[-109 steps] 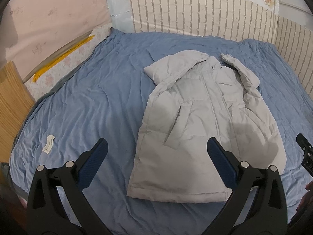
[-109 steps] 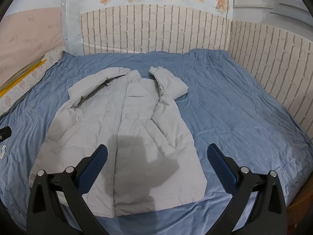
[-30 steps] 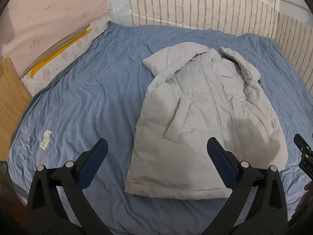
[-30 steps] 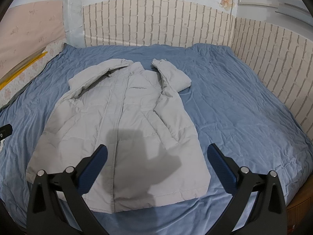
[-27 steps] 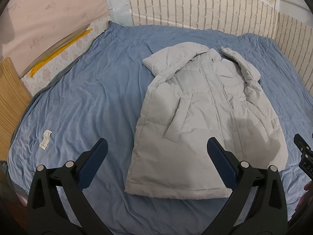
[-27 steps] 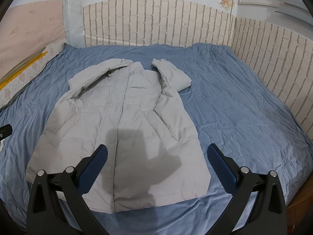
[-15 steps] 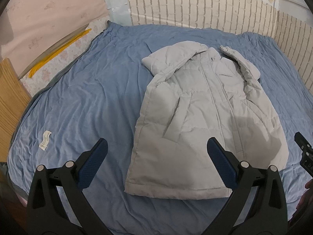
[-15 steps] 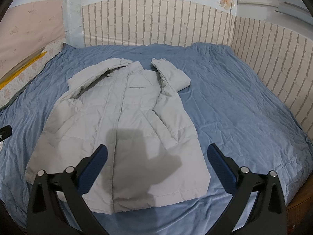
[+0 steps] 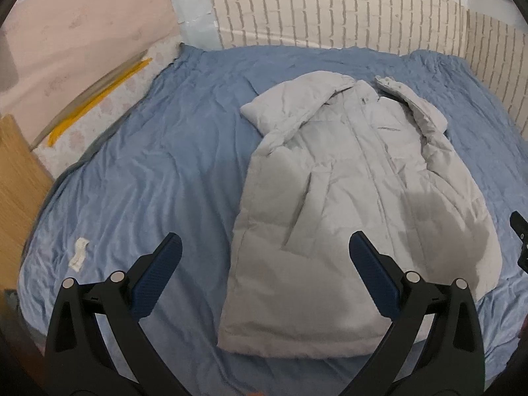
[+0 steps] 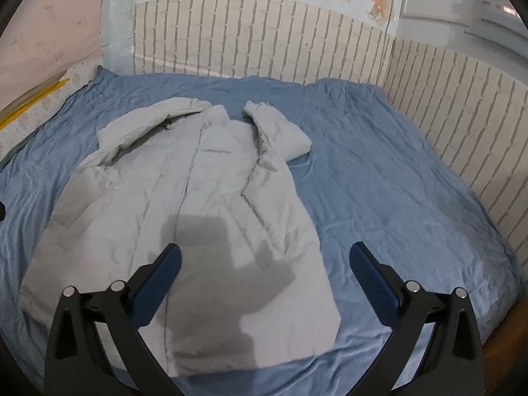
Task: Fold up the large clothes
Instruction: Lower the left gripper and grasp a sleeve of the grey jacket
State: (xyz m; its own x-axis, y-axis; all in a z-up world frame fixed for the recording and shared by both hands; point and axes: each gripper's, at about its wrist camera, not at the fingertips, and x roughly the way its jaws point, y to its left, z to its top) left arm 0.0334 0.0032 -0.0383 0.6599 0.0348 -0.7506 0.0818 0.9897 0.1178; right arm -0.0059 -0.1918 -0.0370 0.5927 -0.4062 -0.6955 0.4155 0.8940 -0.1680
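Note:
A light grey padded jacket (image 9: 356, 204) lies flat, front up, on a blue bedsheet (image 9: 158, 165), collar toward the far wall and both sleeves bent up by the shoulders. It also shows in the right wrist view (image 10: 184, 204). My left gripper (image 9: 264, 264) is open and empty, held above the jacket's near left hem. My right gripper (image 10: 264, 264) is open and empty above the near right hem. A part of the right gripper shows at the left wrist view's right edge (image 9: 519, 227).
Brick-pattern wall panels (image 10: 455, 105) border the bed at the back and right. A small white tag (image 9: 78, 252) lies on the sheet at the left. A wooden board (image 9: 16, 178) and yellow strips (image 9: 99, 95) stand at the left edge.
Both grippers have shifted slightly forward and tilted, so the jacket sits a little lower in view. The jacket has not moved and both grippers stay open.

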